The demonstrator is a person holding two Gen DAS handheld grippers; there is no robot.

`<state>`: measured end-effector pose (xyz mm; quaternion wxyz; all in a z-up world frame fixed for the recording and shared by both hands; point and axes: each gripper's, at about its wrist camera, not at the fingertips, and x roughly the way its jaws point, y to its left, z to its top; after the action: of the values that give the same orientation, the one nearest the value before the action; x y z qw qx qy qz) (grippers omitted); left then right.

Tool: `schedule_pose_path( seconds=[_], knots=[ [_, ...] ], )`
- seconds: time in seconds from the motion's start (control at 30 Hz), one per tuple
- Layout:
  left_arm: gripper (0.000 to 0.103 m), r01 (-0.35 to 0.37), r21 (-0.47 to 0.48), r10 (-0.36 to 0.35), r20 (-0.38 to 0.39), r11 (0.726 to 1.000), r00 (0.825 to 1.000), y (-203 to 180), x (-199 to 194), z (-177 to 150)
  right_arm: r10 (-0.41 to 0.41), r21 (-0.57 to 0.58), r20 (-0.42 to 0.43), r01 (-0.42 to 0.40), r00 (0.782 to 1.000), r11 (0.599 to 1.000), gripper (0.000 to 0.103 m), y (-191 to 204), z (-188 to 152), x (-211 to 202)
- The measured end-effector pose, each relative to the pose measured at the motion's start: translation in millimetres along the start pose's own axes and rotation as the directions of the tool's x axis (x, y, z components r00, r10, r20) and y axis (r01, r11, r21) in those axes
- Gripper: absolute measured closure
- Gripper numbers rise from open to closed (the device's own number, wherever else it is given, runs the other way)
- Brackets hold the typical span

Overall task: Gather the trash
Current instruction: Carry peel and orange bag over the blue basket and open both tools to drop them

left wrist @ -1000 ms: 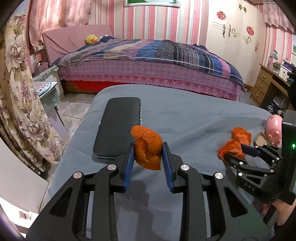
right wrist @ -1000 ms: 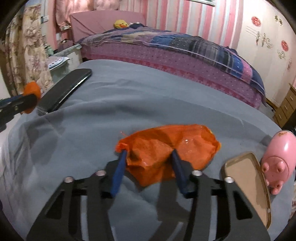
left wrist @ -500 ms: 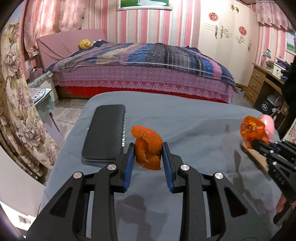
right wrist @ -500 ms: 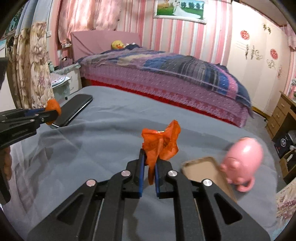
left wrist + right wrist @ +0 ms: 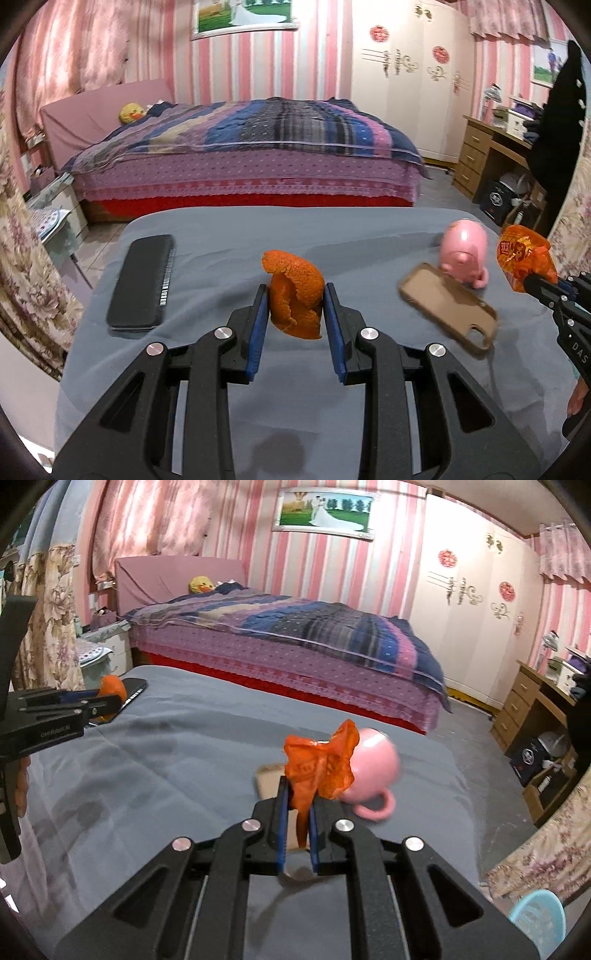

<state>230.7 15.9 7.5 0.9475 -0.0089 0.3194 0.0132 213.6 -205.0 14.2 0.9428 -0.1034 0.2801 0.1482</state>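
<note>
My left gripper [image 5: 294, 308] is shut on a piece of orange peel [image 5: 295, 295] and holds it above the grey cloth-covered table [image 5: 229, 236]. My right gripper [image 5: 297, 805] is shut on a crumpled orange plastic wrapper [image 5: 321, 764], lifted above the table. In the left wrist view the wrapper [image 5: 524, 254] and the right gripper [image 5: 535, 282] show at the right edge. In the right wrist view the left gripper [image 5: 107, 701] with the peel [image 5: 112, 688] shows at the left.
A black flat case [image 5: 142, 282] lies at the table's left. A tan phone case [image 5: 448, 312] and a pink pig figure [image 5: 463, 254] are at the right. A bed [image 5: 240, 158] stands behind the table. A blue basket [image 5: 537, 923] sits low at the right.
My right gripper closed on the orange wrapper and lifted it off the table, moving right. My left gripper rose a little with the peel still held.
</note>
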Motion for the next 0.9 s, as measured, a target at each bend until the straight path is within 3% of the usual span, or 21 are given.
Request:
schedule_pose_path(
  seconds=[0.4,0.63,0.9],
  knots=[
    [0.075,0.087,0.112,-0.087,-0.008,0.99,0.996,-98,-7,-10,-0.126,0.097,0.004,0.125,0.992,0.987,0.093,-89,-41,-53],
    [0.075,0.137,0.213,-0.135,-0.022,0.967,0.991,-162,-10,-27,-0.197,0.161,-0.021,0.198,0.98,0.967,0.093,-143,-73,-83],
    [0.075,0.263,0.218,-0.263,-0.029,0.94,0.964,-224,-23,-39,-0.293,0.226,-0.081,0.303,0.953,0.926,0.093,-199,-118,-122]
  ],
)
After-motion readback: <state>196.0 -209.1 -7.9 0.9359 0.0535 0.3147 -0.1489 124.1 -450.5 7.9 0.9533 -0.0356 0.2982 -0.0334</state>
